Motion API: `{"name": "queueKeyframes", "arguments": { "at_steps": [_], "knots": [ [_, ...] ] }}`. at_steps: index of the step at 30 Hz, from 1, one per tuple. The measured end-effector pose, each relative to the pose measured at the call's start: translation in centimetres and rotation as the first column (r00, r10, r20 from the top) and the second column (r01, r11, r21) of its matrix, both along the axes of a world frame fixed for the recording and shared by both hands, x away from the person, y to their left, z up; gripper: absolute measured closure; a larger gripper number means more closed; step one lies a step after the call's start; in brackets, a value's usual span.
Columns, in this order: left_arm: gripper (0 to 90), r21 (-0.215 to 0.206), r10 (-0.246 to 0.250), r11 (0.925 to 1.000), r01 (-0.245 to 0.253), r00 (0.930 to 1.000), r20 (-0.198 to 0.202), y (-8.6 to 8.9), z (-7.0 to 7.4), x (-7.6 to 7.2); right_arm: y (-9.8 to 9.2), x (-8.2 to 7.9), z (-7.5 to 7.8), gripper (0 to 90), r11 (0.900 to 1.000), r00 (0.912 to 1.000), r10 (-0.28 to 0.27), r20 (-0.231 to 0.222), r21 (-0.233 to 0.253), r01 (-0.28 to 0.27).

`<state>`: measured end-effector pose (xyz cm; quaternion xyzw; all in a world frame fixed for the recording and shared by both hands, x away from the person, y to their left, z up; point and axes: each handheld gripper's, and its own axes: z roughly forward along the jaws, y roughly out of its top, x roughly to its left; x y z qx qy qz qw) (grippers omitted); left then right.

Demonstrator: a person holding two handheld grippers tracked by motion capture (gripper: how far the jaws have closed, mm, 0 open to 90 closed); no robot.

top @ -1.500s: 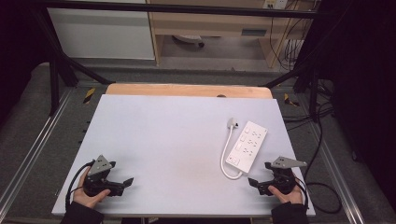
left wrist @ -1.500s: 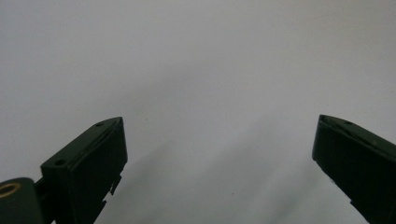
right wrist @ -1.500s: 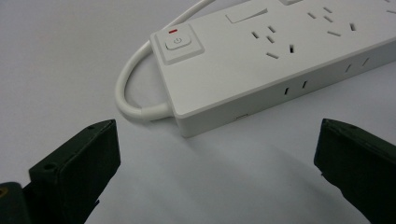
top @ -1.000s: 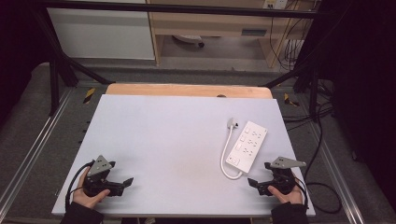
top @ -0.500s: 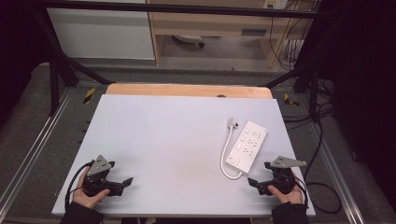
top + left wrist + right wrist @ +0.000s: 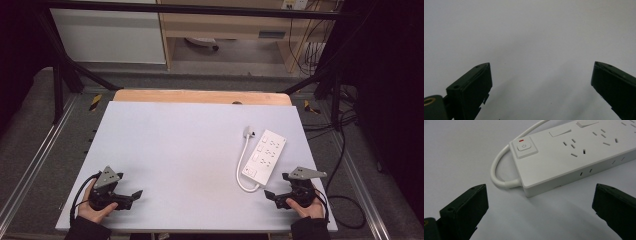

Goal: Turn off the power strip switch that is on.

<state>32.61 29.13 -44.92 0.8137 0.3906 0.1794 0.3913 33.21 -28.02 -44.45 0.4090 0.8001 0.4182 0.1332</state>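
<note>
A white power strip (image 6: 264, 155) lies on the right part of the pale table (image 6: 185, 150), with its short white cable (image 6: 241, 165) looping to a plug (image 6: 248, 131). My right gripper (image 6: 272, 196) rests near the front right corner, just short of the strip's near end, jaws wide open and empty. In the right gripper view the power strip (image 6: 574, 152) and its power button (image 6: 524, 146) lie just ahead of the gripper (image 6: 540, 195). My left gripper (image 6: 134, 196) rests at the front left, open and empty; its own view shows the gripper (image 6: 541, 72) over bare table.
A wooden board edge (image 6: 200, 96) runs along the table's far side. Metal rails (image 6: 30, 165) flank the table. Black cables (image 6: 345, 145) hang at the right. White cabinets (image 6: 107, 35) and a wooden shelf unit stand beyond.
</note>
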Motion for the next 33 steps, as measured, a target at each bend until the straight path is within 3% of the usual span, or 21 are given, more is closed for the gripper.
{"name": "queueKeyframes", "arguments": {
  "at_steps": [33],
  "knots": [
    [3.6, 0.009, 0.001, 1.0000, -0.001, 1.0000, 0.003, -0.03, 0.00, 0.00, 0.50, 0.43, 0.96, 1.3, 1.000, 0.9999, -0.003, 0.017, 0.006, 0.003]
  ]
}}
